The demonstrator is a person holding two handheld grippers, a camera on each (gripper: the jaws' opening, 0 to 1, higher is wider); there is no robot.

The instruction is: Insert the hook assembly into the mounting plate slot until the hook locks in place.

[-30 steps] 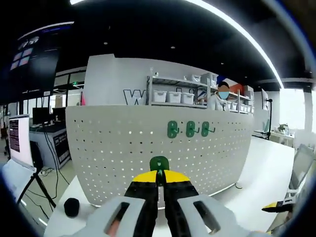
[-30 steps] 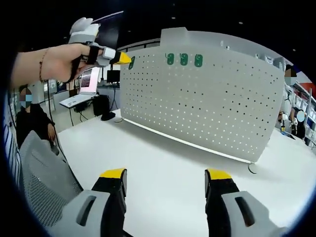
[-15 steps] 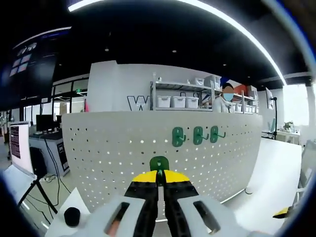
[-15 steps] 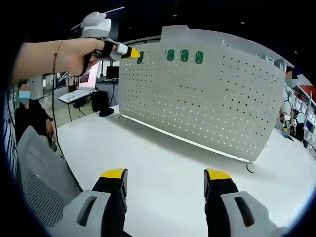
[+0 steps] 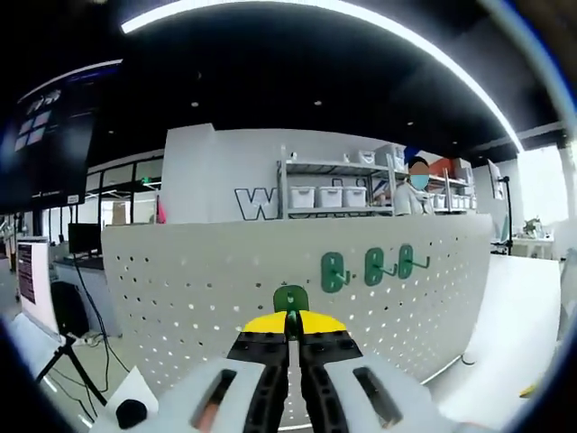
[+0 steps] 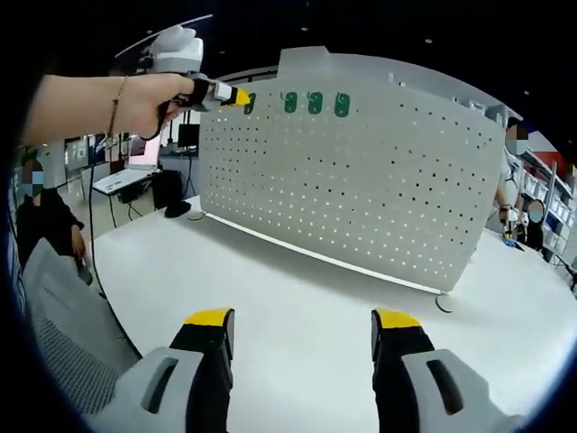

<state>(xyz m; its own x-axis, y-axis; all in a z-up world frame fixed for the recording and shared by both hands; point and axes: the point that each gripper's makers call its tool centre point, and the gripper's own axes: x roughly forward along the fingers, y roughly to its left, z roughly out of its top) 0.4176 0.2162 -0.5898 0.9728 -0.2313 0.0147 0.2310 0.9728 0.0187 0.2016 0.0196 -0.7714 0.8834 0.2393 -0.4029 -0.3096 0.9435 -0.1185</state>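
A white perforated mounting plate (image 5: 216, 280) (image 6: 361, 189) stands upright on the white table. Three green hooks (image 5: 374, 266) (image 6: 314, 102) hang in a row near its top edge. My left gripper (image 5: 290, 323) is shut on a fourth green hook (image 5: 290, 298), held close in front of the plate just left of the hung row. In the right gripper view that same gripper (image 6: 236, 97) is held up at the plate's top left by a person's hand (image 6: 144, 99), its green hook (image 6: 250, 103) at the plate. My right gripper (image 6: 302, 320) is open and empty, low over the table.
The white table (image 6: 297, 307) spreads out in front of the plate. A grey mesh chair (image 6: 63, 334) stands at the left, a seated person (image 6: 41, 225) behind it. Shelves with white bins (image 5: 329, 189) and a black round object (image 5: 131, 412) lie beyond the plate.
The left gripper has carried its green hook closer to the plate's top row; in the right gripper view it moved right toward the hung hooks. The right gripper stayed open and low.
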